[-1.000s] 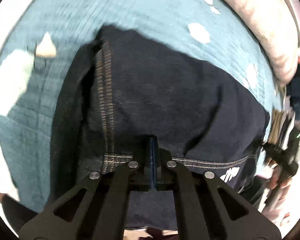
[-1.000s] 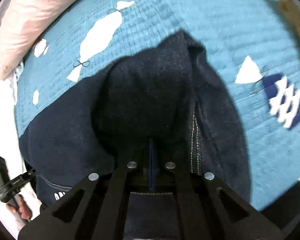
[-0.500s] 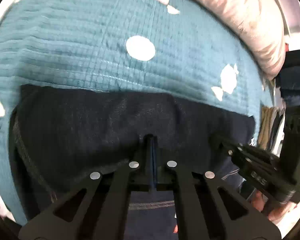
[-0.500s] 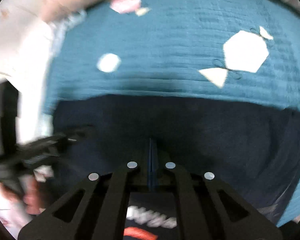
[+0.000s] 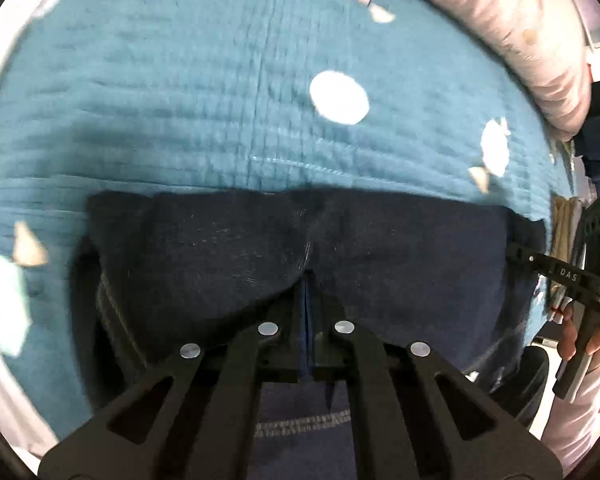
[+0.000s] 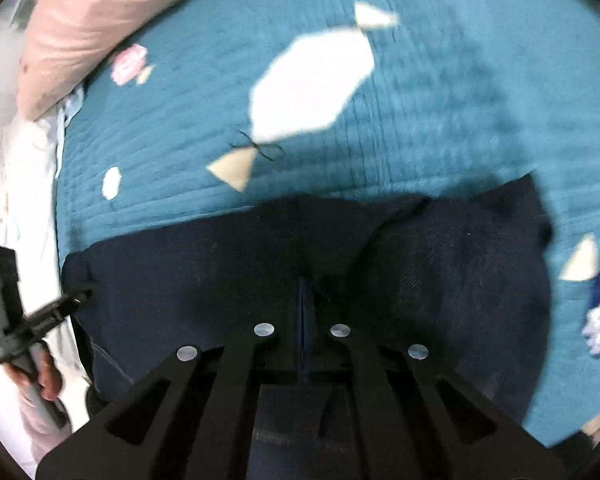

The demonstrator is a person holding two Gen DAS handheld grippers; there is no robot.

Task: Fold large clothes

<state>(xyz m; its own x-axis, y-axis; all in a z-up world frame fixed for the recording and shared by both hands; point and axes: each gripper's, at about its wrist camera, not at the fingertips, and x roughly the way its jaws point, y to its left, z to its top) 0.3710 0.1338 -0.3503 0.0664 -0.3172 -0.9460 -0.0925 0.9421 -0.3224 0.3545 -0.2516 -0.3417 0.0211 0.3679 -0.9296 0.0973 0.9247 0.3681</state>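
Dark navy jeans lie in a wide band across a teal quilted bedspread; they also fill the lower half of the right wrist view. My left gripper is shut on the near edge of the denim, which drapes over its fingers. My right gripper is shut on the same near edge further along. Each gripper shows at the side of the other's view: the right one and the left one, each in a hand.
A pink pillow lies along the far edge of the bed, also in the right wrist view. The bedspread carries white and cream candy patches. White sheet or floor shows at the bed's edge.
The jeans went from hanging bunched from both grippers to being spread in a flat folded band on the bedspread. Both grippers have swung toward the bed, still shut on the denim.
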